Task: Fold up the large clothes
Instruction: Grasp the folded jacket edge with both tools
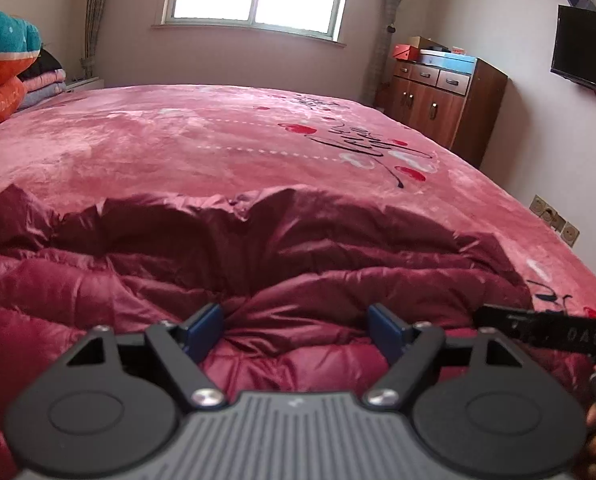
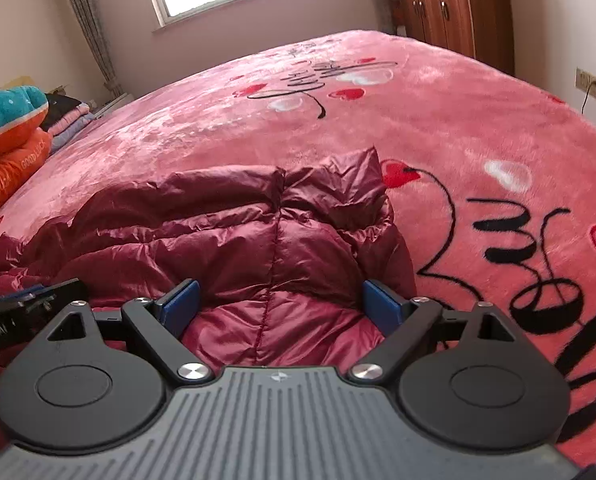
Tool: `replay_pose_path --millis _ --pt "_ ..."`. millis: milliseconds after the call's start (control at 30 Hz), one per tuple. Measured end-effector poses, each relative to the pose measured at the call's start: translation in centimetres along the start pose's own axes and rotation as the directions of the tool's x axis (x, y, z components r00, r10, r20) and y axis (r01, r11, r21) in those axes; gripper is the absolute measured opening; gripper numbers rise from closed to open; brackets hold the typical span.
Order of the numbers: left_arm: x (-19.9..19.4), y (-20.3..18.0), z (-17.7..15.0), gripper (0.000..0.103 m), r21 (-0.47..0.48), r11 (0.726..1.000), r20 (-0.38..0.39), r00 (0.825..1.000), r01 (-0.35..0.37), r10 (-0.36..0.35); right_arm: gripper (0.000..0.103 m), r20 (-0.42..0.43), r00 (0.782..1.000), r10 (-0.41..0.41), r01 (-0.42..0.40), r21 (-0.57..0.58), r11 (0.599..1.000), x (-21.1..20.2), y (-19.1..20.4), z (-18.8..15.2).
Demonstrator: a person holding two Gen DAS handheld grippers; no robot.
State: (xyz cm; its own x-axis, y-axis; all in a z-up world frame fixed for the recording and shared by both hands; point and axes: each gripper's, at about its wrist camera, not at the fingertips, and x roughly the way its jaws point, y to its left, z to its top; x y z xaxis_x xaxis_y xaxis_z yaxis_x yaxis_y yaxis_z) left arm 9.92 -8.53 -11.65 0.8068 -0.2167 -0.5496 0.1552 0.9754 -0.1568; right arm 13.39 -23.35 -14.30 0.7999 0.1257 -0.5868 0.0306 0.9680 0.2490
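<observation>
A dark red quilted down jacket [image 1: 258, 264] lies crumpled on the near part of a pink bed blanket [image 1: 178, 140]. It also shows in the right wrist view [image 2: 238, 232], with its right edge near the printed hearts. My left gripper [image 1: 296, 330] is open, its blue pads resting low over the jacket's puffy fabric with nothing between them. My right gripper [image 2: 280, 306] is open too, straddling a stitched seam of the jacket. Each gripper's black body shows at the edge of the other's view.
Orange and teal pillows [image 1: 2, 64] and folded bedding are stacked at the left of the bed. A wooden cabinet [image 1: 446, 96] stands at the far right, a wall TV [image 1: 586, 52] beyond it. Wall sockets [image 1: 554, 216] sit low by the bed's right side.
</observation>
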Motion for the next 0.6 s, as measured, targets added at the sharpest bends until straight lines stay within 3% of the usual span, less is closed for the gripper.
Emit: replay_pose_path --millis 600 --pt "0.7 -0.7 -2.1 0.085 0.07 0.996 0.073 0.996 -0.052 0.047 0.103 -0.025 1.0 -0.004 0.004 -0.002 1.0 0.4 0.6 -0.2"
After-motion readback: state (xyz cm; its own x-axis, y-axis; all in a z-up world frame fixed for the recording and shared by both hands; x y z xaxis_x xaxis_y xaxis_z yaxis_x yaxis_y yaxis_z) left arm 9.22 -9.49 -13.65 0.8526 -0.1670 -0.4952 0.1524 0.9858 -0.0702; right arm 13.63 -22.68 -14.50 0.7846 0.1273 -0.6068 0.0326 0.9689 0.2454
